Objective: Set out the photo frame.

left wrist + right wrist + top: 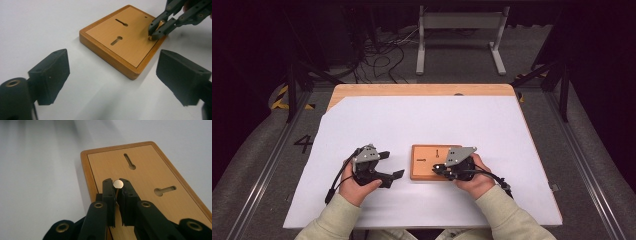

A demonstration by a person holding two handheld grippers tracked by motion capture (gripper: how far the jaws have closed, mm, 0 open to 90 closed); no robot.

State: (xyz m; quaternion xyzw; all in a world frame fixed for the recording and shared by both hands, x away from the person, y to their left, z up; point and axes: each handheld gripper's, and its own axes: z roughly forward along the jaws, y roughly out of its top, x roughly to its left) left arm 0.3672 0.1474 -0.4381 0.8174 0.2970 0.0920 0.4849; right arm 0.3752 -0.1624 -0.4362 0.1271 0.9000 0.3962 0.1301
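Right hand-held gripper (pixel 117 185) pinching brass pin (pixel 118 184), over wooden board (pixel 150 180)

Pale cream long sleeves (pixel 337 215) cover both forearms; each black two-jaw tool (pixel 384 165) carries a grey three-cornered plate (pixel 364 152), brass-coloured rivets (pixel 98 205) and a trailing black cable (pixel 334 182)

Board (pixel 150 177) smooth varnished wood; pin (pixel 118 184) shiny brass; sheet (pixel 412 120) matt white.

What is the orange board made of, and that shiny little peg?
The board looks like wood with a smooth, satiny finish: faint grain, a darker rim and keyhole slots cut in. The peg, pinched by the right hand-held gripper, seems brass-coloured metal, since its flat head gleams.
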